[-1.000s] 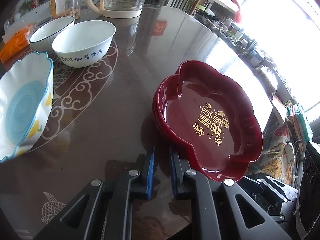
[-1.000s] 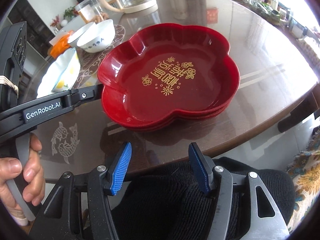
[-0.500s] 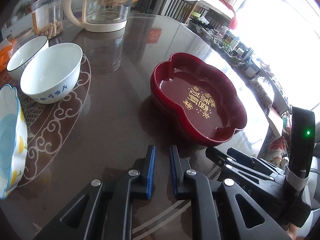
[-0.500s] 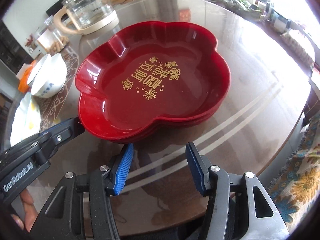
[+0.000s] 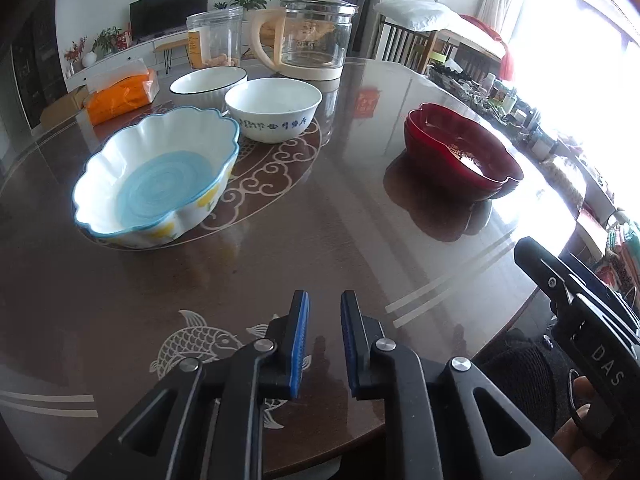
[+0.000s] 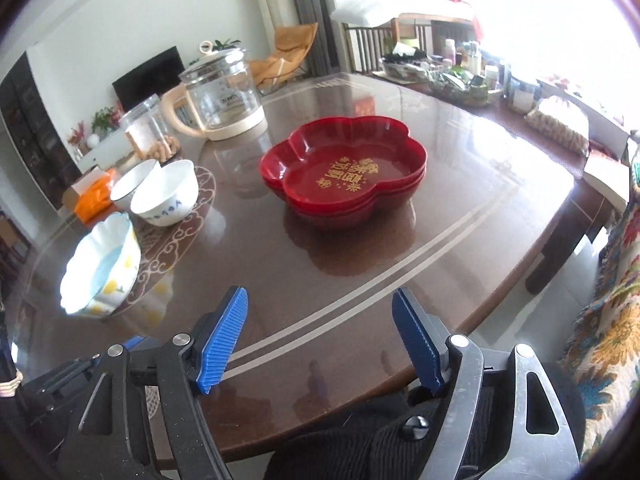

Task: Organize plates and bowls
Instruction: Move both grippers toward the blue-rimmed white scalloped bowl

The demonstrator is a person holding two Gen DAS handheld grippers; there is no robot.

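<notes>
Both jaws opening on nothing: left gripper (image 5: 323, 338) narrowly, right gripper (image 6: 320, 344) wide, should be approaching the scalloped bowl (image 5: 158, 178) rim squarely.

Glossy dark brown worktop (image 6: 460, 184), pale double stripes and a cream scroll medallion on it, a white fish outline near the edge. Stacked red plates (image 6: 344, 168), gold characters and flowers in the middle. Scalloped bowl (image 5: 160, 176): white, blue rim, blue centre, yellow lemons. White bowl (image 5: 274, 108) with blue writing. Another white bowl (image 5: 208, 84), dark rim. Orange tissue pack (image 5: 120, 96). Blue gripper pads (image 6: 224, 336).
</notes>
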